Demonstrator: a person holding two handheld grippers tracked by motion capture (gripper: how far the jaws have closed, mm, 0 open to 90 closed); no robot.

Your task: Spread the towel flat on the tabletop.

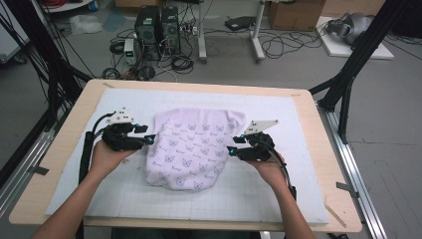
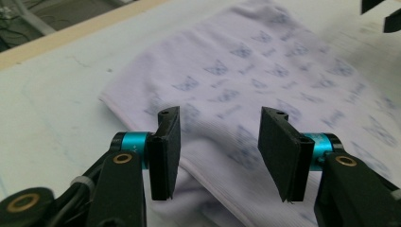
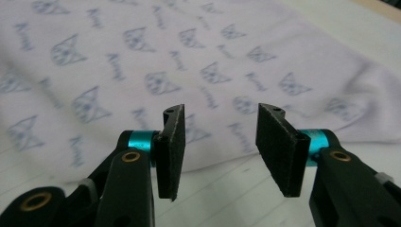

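handling: the pale lilac knit garment with small blue cat-face prints (image 1: 193, 148) looks super light and floppy. It'll sag and fold the second it's lifted, so it probably needs both sides pinched at once. Not fragile, not slippery, though thin layers could slide over each other.

where to grab: best bet is the side edges, where the seam or fold gives a thicker bit to bite. In the left tool view a hemmed edge runs across the bottom middle of the frame, right under the gap between the jaws.

looks: roughly folded into a blunt rectangle, rounded at the bottom, a bit lumpy at the upper right corner. Ribbed fabric, repeated print all over.

location: middle of the high view, flat on the white gridded mat (image 1: 249, 196) over the light wooden table (image 1: 326, 149).

left tool (image 1: 152, 139): at the garment's left edge, jaws about half open, nothing clamped, cloth just lies below the gap.

right tool (image 1: 232, 144): at the right edge, also half open, holding nothing.
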